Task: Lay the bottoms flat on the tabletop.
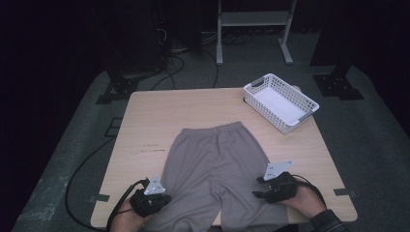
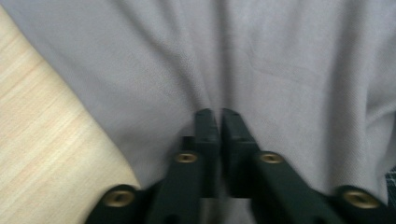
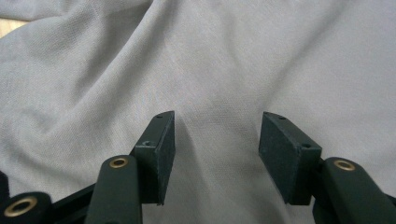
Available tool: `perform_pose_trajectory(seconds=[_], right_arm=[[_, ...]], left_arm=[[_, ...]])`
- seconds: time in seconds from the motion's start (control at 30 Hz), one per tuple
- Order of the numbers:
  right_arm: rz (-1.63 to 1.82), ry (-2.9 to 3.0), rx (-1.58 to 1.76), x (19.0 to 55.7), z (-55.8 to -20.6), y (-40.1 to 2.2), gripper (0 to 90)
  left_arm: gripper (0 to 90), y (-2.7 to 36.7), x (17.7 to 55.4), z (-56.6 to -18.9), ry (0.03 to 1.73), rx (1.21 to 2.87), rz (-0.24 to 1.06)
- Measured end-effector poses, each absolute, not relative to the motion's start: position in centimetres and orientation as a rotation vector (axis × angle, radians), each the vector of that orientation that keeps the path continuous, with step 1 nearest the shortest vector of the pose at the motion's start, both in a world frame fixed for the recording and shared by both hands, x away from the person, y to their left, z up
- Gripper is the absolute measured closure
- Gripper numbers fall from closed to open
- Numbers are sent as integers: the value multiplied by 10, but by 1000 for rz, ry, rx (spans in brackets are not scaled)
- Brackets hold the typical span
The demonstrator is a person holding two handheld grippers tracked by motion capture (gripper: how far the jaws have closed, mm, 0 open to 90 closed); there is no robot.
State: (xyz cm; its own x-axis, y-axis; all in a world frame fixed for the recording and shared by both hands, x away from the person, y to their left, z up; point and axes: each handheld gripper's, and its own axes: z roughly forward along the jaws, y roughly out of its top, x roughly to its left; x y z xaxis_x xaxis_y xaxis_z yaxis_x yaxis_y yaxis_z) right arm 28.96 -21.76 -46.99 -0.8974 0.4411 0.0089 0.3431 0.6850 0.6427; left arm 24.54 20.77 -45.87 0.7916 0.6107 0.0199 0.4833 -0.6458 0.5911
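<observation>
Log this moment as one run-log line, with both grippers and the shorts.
left gripper: shut on grey shorts, fabric pinched | right gripper: open over shorts | shorts: spread on table | white basket: far right corner

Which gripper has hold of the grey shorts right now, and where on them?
The left gripper pinches a fold of the grey fabric shorts near a leg's outer edge; the right gripper is open over them.

I count one pair of grey shorts [image 1: 215,169] on one table [image 1: 145,116], and one white basket [image 1: 280,101] at its far right corner. I hold two grippers, one left [image 1: 162,199] and one right [image 1: 258,186].
</observation>
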Motion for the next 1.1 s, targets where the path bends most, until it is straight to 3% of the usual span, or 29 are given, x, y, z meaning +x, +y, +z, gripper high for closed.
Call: perform_pose_trajectory(seconds=[0.13, 0.23, 0.63, 0.8, 0.97, 1.1], right_arm=[[1004, 2741, 652, 291, -470, -218, 420], [1008, 2737, 657, 292, -471, -218, 411], [1017, 2722, 653, 291, -472, -219, 397], [1018, 2722, 652, 291, -472, -219, 395], [1023, 2717, 658, 291, -472, -219, 394], [1027, 2714, 663, 291, -473, -220, 394]], left_arm=[[594, 209, 254, -458, 866, 2363, 352], [500, 216, 257, -452, 915, 2301, 384], [357, 239, 248, -463, 996, 2300, 306], [466, 228, 254, -465, 980, 2283, 362], [485, 233, 264, -466, 1032, 2245, 388], [339, 236, 255, -468, 1029, 2210, 306]])
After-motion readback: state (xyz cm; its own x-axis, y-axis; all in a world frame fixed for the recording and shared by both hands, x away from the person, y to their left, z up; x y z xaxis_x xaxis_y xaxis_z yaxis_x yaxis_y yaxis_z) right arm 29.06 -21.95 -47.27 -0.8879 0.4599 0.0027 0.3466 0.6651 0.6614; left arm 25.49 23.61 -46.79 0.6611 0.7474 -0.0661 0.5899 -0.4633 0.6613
